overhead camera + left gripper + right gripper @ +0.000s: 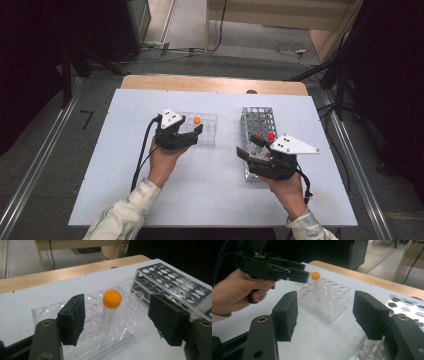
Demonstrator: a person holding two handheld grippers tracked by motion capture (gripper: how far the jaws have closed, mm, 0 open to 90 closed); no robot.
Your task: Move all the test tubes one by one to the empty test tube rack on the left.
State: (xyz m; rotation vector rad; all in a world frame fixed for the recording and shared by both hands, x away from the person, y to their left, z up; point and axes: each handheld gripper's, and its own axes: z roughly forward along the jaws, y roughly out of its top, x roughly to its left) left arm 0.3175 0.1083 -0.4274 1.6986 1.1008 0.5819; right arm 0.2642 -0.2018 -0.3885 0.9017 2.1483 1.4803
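Tube [110,312] between open hand-held gripper [117,320] pads

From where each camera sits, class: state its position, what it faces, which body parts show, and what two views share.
High view: above the table, looking down; both forearms, left gripper, right gripper.
Left gripper view: behind its open jaws, facing the orange-capped tube in the clear rack.
Right gripper view: behind open jaws, facing that tube, left hand.
Shared: tube, clear rack, metal rack.
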